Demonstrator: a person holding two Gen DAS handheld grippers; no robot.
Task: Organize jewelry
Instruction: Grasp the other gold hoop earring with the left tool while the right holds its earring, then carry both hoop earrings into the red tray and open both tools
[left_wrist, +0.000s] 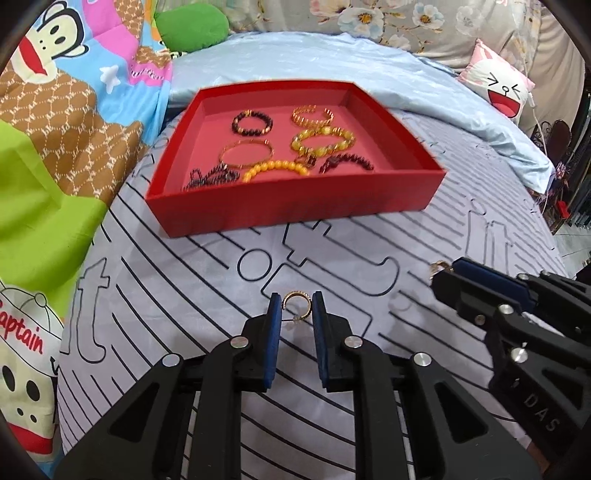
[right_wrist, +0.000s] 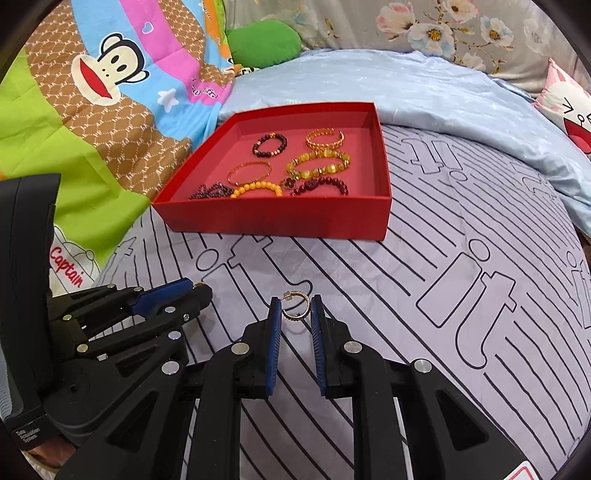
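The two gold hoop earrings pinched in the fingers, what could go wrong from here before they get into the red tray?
1. Each hoop earring is nipped only at the fingers' tips, so a tilt or bump could let one slip onto the bedspread.
2. The red tray is crowded with bracelets, including the yellow bead bracelet; a small earring could snag or vanish among them.
3. The left gripper and right gripper sit close and might collide.

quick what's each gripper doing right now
left gripper: closed on a small gold hoop earring, held between its fingers.
right gripper: closed on another gold hoop earring.
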